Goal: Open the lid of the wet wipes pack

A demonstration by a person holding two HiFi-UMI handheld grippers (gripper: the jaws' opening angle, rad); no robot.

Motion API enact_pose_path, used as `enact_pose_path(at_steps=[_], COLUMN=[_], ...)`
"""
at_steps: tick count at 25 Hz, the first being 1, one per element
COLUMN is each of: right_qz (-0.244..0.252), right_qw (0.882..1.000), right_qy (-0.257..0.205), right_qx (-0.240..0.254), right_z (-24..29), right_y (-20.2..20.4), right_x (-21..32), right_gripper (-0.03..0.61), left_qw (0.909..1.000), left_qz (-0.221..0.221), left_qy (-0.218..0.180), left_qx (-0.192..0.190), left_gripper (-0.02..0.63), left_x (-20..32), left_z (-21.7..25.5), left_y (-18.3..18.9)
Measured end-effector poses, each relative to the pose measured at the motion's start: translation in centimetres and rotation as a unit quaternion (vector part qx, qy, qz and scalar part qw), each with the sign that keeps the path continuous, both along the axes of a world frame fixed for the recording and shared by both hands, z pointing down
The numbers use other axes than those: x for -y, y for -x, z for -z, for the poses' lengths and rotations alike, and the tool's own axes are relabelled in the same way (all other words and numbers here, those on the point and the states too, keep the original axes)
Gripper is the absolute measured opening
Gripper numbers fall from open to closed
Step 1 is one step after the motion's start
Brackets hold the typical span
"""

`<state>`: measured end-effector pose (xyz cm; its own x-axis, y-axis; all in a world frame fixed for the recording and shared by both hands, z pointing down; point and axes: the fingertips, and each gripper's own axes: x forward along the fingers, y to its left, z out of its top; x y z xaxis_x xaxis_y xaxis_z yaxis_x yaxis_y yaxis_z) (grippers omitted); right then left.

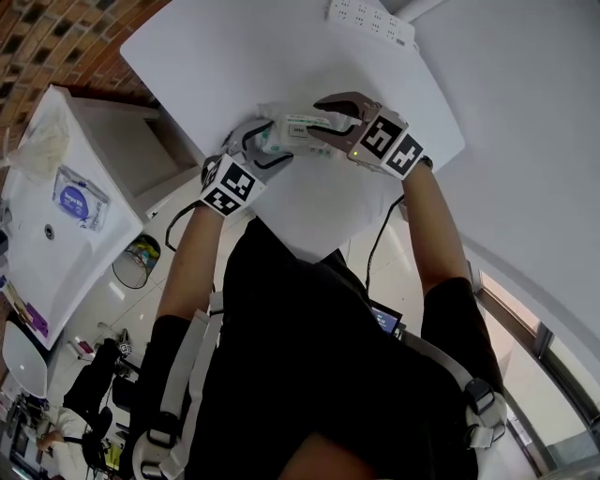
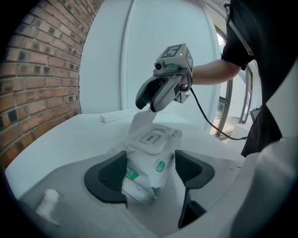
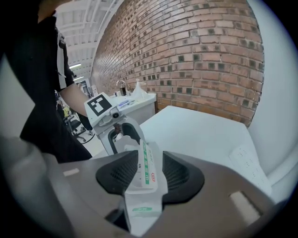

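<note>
The white wet wipes pack (image 2: 148, 160) with green print lies on the white table (image 1: 234, 56), tilted up at its far end. My left gripper (image 2: 151, 171) is shut on the pack's near end, a pad on each side. The hard lid (image 2: 150, 138) marked OPEN lies flat on top, closed. My right gripper (image 2: 148, 106) hangs above the far end, shut on a thin white wrapper flap (image 2: 139, 122) that it holds upward. In the right gripper view this flap (image 3: 145, 186) stands edge-on between the pads of the right gripper (image 3: 149, 173). In the head view both grippers, left (image 1: 265, 147) and right (image 1: 319, 125), meet at the pack (image 1: 292, 128).
A white power strip (image 1: 370, 19) lies at the table's far edge. A white counter (image 1: 56, 206) with small items stands to the left, along a brick wall (image 3: 195, 56). A black cable (image 2: 205, 116) trails from the right gripper.
</note>
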<state>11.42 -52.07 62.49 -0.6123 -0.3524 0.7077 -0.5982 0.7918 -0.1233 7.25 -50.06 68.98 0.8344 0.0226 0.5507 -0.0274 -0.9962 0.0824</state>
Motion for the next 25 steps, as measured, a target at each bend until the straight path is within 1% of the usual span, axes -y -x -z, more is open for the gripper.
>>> enact_pose_path(at_steps=[5, 8, 11, 13, 16, 20, 25], right_qz=[-0.018, -0.033, -0.05, -0.061, -0.079, -0.116, -0.138], right_qw=[0.999, 0.998, 0.998, 0.997, 0.996, 0.992, 0.99], right_qy=[-0.029, -0.042, -0.044, -0.044, -0.045, -0.045, -0.04], right_qx=[-0.02, -0.021, -0.014, -0.014, -0.023, -0.013, -0.008], right_z=[1.2, 1.5, 1.2, 0.7, -0.4, -1.7, -2.7], right_y=[-1.1, -1.7, -2.3, -2.7, -3.7, -4.4, -4.7], right_x=[1.5, 2.3, 3.0, 3.5, 4.2, 5.2, 5.6], right_gripper=[0.15, 0.135, 0.132, 0.132, 0.112, 0.106, 0.094], left_qw=[1.0, 0.9996, 0.9991, 0.9991, 0.999, 0.999, 0.9983], left_qz=[-0.006, -0.004, -0.007, -0.01, -0.009, -0.013, -0.01], left_qy=[0.007, 0.025, 0.038, 0.039, 0.042, 0.043, 0.054], left_qx=[0.003, -0.009, -0.017, -0.014, -0.011, -0.009, -0.019], left_gripper=[0.33, 0.33, 0.33, 0.33, 0.33, 0.33, 0.33], left_x=[-0.1, -0.1, 0.1, 0.2, 0.2, 0.2, 0.2], left_z=[0.2, 0.5, 0.8, 0.8, 0.7, 0.7, 0.9], left_y=[0.1, 0.1, 0.0, 0.0, 0.0, 0.0, 0.1])
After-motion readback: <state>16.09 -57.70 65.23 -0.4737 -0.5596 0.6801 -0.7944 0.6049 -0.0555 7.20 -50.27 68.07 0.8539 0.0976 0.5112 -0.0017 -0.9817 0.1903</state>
